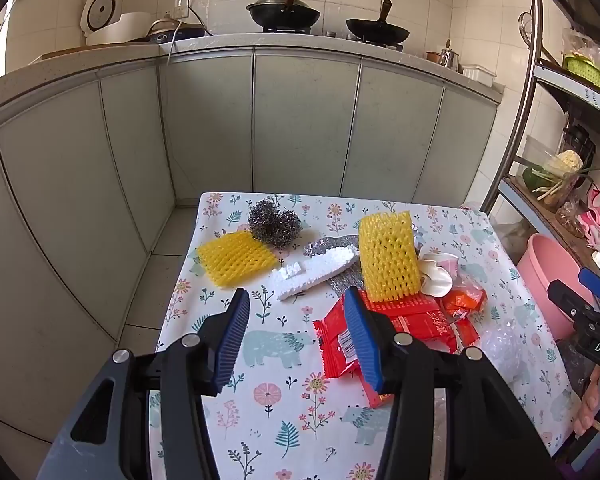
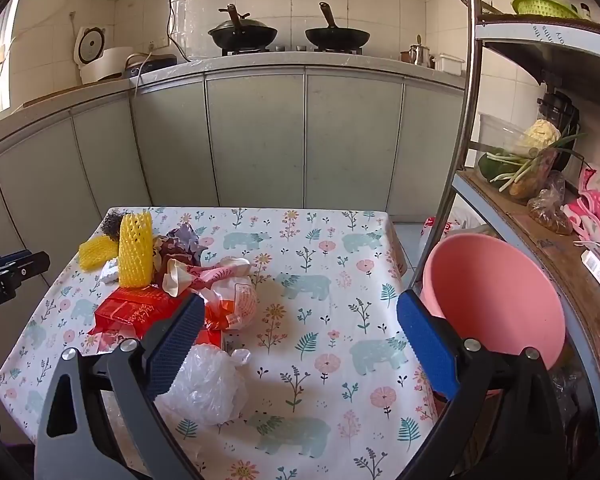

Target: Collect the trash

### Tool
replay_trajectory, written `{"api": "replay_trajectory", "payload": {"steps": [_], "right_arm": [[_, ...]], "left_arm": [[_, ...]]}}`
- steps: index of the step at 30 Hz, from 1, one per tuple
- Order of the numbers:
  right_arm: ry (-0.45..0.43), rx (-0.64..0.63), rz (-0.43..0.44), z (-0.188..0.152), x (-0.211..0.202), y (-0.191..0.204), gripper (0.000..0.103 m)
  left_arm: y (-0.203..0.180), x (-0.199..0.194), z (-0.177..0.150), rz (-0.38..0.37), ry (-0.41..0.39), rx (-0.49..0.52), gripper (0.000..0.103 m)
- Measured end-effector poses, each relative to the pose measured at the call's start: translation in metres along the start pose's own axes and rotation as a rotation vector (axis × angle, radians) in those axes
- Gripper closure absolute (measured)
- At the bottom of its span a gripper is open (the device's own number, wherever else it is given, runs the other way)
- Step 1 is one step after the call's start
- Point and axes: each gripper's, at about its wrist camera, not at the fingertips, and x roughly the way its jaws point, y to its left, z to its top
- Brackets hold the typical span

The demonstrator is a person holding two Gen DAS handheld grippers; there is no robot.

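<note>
Trash lies on a floral tablecloth [image 1: 284,408]: two yellow foam nets [image 1: 234,258] [image 1: 388,256], steel wool [image 1: 274,222], white foam strip [image 1: 316,272], red snack wrappers [image 1: 412,320], crumpled white paper [image 1: 436,272], clear plastic bag [image 2: 206,388]. My left gripper [image 1: 298,336] is open and empty above the near table, its right finger over the red wrappers. My right gripper [image 2: 300,344] is open and empty, its left finger beside the plastic bag. The upright yellow net [image 2: 136,252] and wrappers [image 2: 140,312] also show in the right wrist view.
A pink plastic basin [image 2: 496,300] stands at the table's right, against a metal shelf rack [image 2: 456,148] holding vegetables. Grey kitchen cabinets [image 1: 300,128] with woks on top stand behind the table. The right gripper [image 1: 588,312] shows at the left view's right edge.
</note>
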Motion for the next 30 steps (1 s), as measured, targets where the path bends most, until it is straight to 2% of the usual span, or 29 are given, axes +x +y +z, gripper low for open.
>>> {"api": "replay_trajectory", "payload": {"steps": [14,19,28,29,30], "right_arm": [[-0.05,0.017,-0.014,0.007,-0.013,-0.002,0.006],[-0.054,0.018,-0.015,0.006,-0.014,-0.001,0.006],[-0.055,0.019,-0.016,0.006,-0.016,-0.001,0.006],[-0.054,0.019,-0.015,0.006,-0.016,-0.002,0.006],[-0.054,0.019,-0.014,0.006,-0.015,-0.002,0.006]], "left_arm": [[-0.001,0.0,0.0,-0.004,-0.004,0.002,0.054],[0.002,-0.017,0.008,-0.006,-0.011,0.001,0.054],[-0.005,-0.02,0.019,-0.007,-0.017,0.002,0.054],[0.004,-0.014,0.003,-0.014,-0.018,-0.003,0.054],[0.005,-0.014,0.003,-0.014,-0.018,-0.003,0.054]]}}
